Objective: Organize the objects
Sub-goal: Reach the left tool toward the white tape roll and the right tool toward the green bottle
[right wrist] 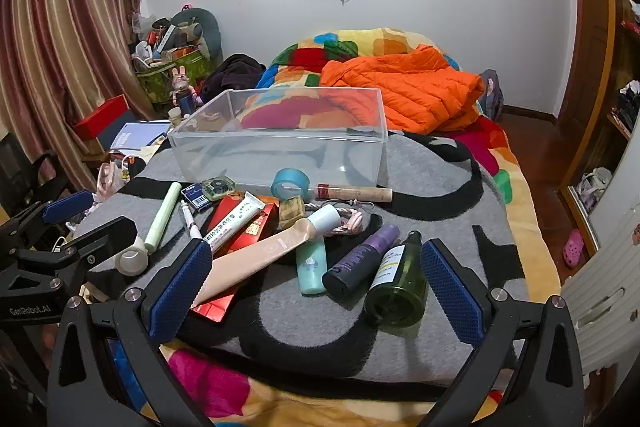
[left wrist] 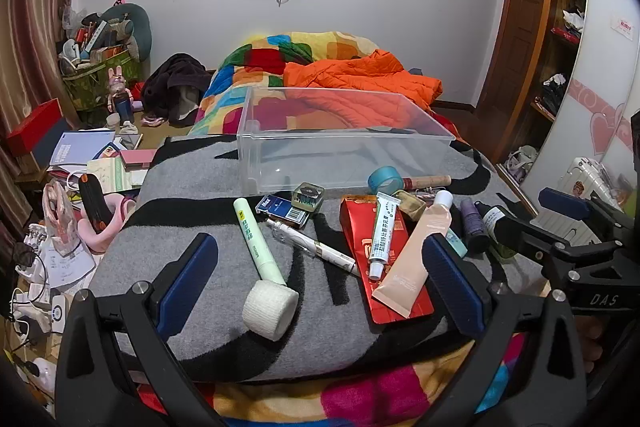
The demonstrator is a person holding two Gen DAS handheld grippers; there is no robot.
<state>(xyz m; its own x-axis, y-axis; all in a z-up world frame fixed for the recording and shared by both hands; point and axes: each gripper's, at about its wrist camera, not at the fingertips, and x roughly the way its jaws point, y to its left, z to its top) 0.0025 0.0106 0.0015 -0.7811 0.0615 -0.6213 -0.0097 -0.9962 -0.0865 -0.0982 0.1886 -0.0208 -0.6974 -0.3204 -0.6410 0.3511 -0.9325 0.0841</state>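
Observation:
A clear plastic bin [left wrist: 344,143] [right wrist: 280,143] stands empty on the grey-and-black mat. In front of it lie a white bandage roll [left wrist: 270,311], a pale green tube [left wrist: 258,239], a white pen [left wrist: 312,245], a red packet [left wrist: 384,263], a white ointment tube [left wrist: 382,235], a beige tube [left wrist: 420,251] [right wrist: 256,259], a teal bottle [right wrist: 311,267], a purple bottle [right wrist: 362,261], a green bottle [right wrist: 400,283] and a blue tape ring [right wrist: 290,183]. My left gripper [left wrist: 320,271] is open above the bandage roll and tubes. My right gripper [right wrist: 316,275] is open over the bottles.
An orange jacket [right wrist: 408,91] lies on the colourful blanket behind the bin. A cluttered side table with papers [left wrist: 88,155] stands left of the bed. A wardrobe [left wrist: 560,27] is at the right. A wooden stick [right wrist: 352,193] and a blue card box [left wrist: 286,211] lie by the bin.

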